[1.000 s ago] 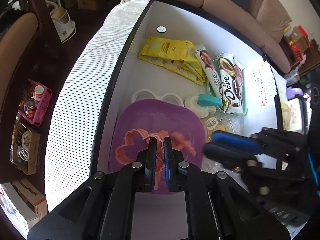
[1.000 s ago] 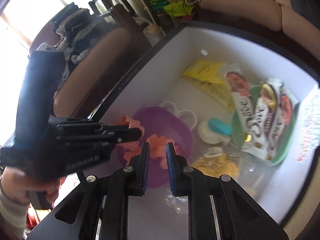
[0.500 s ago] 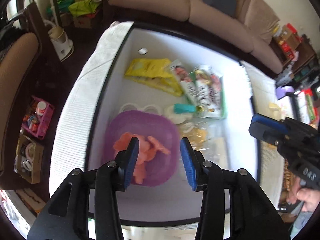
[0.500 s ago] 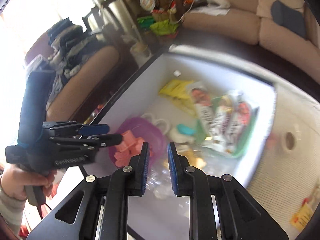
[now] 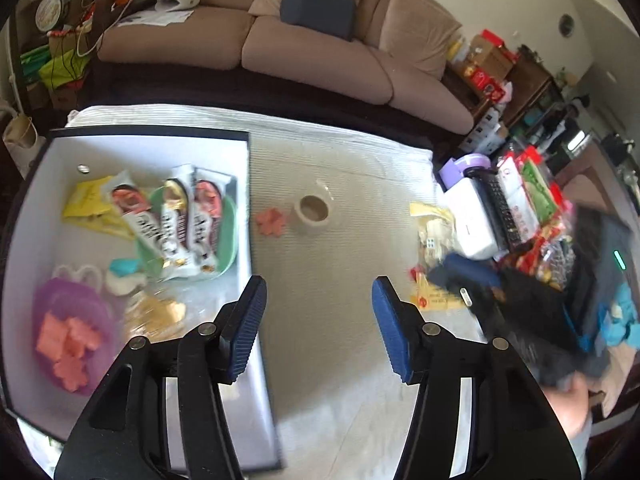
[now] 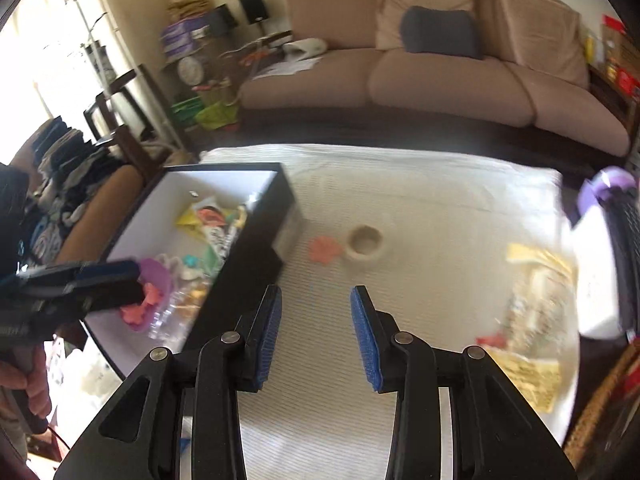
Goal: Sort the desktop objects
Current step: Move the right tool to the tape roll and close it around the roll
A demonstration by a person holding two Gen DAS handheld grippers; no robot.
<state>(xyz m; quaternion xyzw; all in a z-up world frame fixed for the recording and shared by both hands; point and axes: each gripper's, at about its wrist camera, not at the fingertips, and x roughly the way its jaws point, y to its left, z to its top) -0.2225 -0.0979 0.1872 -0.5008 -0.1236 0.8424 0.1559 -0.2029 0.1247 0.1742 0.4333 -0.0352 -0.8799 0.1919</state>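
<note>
L gripper [image 5: 318,324] jaws opening, nothing btwn. R gripper [image 6: 316,334] same, empty. Orange flower piece [image 5: 271,221] at 12 o'clock on white cloth [image 5: 340,280], touching tape roll [image 5: 312,209]. Box [image 5: 248,200] at 10 o'clock w/ chocolate bars [image 5: 176,216]; wrapper text blurred, unreadable.

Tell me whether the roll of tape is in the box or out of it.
Out. The roll of tape lies flat on the white tablecloth, right of the box, beside a pink flower shape.
</note>
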